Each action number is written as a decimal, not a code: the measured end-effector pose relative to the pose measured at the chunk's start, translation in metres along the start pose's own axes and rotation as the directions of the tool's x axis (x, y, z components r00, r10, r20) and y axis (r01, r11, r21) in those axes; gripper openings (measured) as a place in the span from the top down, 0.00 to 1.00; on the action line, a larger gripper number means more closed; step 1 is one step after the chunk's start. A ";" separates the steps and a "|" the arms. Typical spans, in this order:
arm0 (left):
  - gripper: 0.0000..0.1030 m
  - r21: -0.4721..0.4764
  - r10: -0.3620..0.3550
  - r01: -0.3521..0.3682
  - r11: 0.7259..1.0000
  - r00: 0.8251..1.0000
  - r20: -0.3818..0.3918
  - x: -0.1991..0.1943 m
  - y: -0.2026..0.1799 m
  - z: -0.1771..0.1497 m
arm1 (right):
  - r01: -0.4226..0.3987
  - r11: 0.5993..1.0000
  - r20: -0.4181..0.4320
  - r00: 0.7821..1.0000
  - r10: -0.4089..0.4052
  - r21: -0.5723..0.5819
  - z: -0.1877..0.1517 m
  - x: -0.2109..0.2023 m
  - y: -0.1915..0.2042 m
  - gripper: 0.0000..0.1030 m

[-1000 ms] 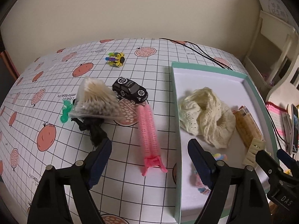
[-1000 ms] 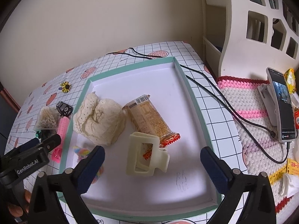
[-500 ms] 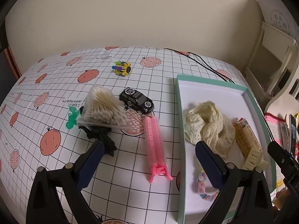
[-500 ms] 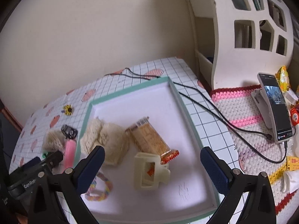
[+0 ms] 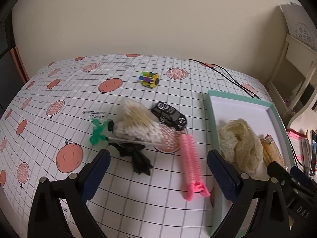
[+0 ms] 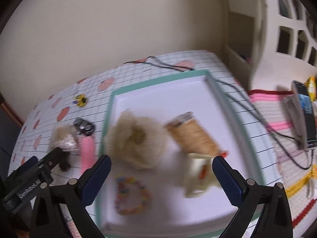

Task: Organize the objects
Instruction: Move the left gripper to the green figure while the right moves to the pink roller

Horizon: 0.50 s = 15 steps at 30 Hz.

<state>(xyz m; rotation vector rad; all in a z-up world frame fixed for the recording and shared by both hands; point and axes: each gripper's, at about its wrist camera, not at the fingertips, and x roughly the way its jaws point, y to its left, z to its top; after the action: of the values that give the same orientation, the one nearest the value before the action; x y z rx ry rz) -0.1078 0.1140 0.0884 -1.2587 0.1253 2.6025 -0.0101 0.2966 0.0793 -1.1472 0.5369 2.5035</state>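
A: Status on the tray [image 5: 277, 111]?
B: It sits at the table's right edge and holds the lace cloth [image 5: 240, 144], snack pack [image 6: 193, 136], cream claw clip [image 6: 198, 178] and bead bracelet [image 6: 131, 195]. The right view is blurred, so detail there is soft.
A: What's left out?
B: Pink curler [image 5: 191, 162] just off the tray's left rim, toy car [image 5: 169, 116], swab bag [image 5: 136, 127], black bow [image 5: 136, 156], green clip [image 5: 97, 131], and a small yellow toy [image 5: 149, 79] toward the far edge.
A: Grippers?
B: Left gripper [image 5: 158, 176] spread wide, empty. Right gripper [image 6: 161, 178] the same, over the tray's near end.
A: What changed?
B: Both pulled back and up within the last second: the left view now takes in more table, and the right is swinging. The claw clip stays put in the tray.
A: Meaning?
B: My read: drop done, the left is lining up on the curler or bow next. The cable [image 5: 227, 75] by the far corner is clear of that path.
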 end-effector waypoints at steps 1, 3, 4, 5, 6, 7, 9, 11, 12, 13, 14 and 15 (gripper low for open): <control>0.05 -0.003 0.000 0.000 1.000 1.000 0.000 0.000 0.003 0.000 | -0.005 1.000 0.016 1.000 0.005 -0.001 0.000 -0.001 0.005 0.00; 0.05 -0.011 0.004 -0.004 1.000 1.000 -0.001 0.001 0.010 0.002 | -0.040 0.999 0.039 0.998 0.040 0.015 0.001 -0.002 0.015 0.00; 0.05 -0.013 0.006 -0.006 1.000 1.000 -0.001 0.001 0.013 0.002 | -0.052 0.998 0.045 0.998 0.051 0.021 0.002 -0.002 0.020 0.00; 0.05 -0.015 0.008 -0.008 1.000 1.000 -0.003 0.002 0.017 0.002 | -0.058 0.998 0.047 0.997 0.057 0.021 0.003 -0.002 0.025 0.00; 0.05 -0.016 0.011 -0.011 1.000 1.000 -0.005 0.003 0.020 0.002 | -0.067 0.998 0.052 0.996 0.066 0.018 0.003 -0.001 0.030 0.00; 0.05 -0.019 0.014 -0.014 1.000 1.000 -0.008 0.004 0.025 0.002 | -0.085 0.996 0.059 0.995 0.084 0.006 0.004 -0.001 0.039 0.00; 0.05 -0.026 0.021 -0.021 0.999 1.000 -0.007 0.004 0.033 0.003 | -0.093 0.995 0.065 0.993 0.094 -0.018 0.007 -0.002 0.051 0.00; 0.05 -0.034 0.031 -0.031 0.999 1.000 -0.003 0.004 0.042 0.004 | -0.088 0.994 0.077 0.993 0.093 -0.062 0.011 -0.006 0.066 0.00; 0.05 -0.039 0.035 -0.035 0.999 0.999 0.000 0.005 0.047 0.005 | -0.093 0.993 0.084 0.991 0.099 -0.077 0.012 -0.008 0.071 0.00; 0.05 -0.044 0.039 -0.038 0.998 0.999 0.002 0.005 0.052 0.006 | -0.108 0.990 0.096 0.989 0.116 -0.086 0.015 -0.011 0.076 0.00; 0.05 -0.049 0.041 -0.041 0.998 0.999 0.003 0.005 0.056 0.006 | -0.130 0.988 0.107 0.984 0.139 -0.086 0.018 -0.014 0.080 0.00; 0.05 -0.054 0.042 -0.042 0.998 0.999 0.002 0.006 0.061 0.006 | -0.151 0.985 0.116 0.980 0.160 -0.077 0.022 -0.017 0.083 0.00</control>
<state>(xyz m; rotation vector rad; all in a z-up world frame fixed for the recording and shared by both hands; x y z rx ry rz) -0.1322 0.0573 0.0858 -1.2839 0.0821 2.6605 -0.0510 0.2316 0.1222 -1.0031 0.5307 2.7241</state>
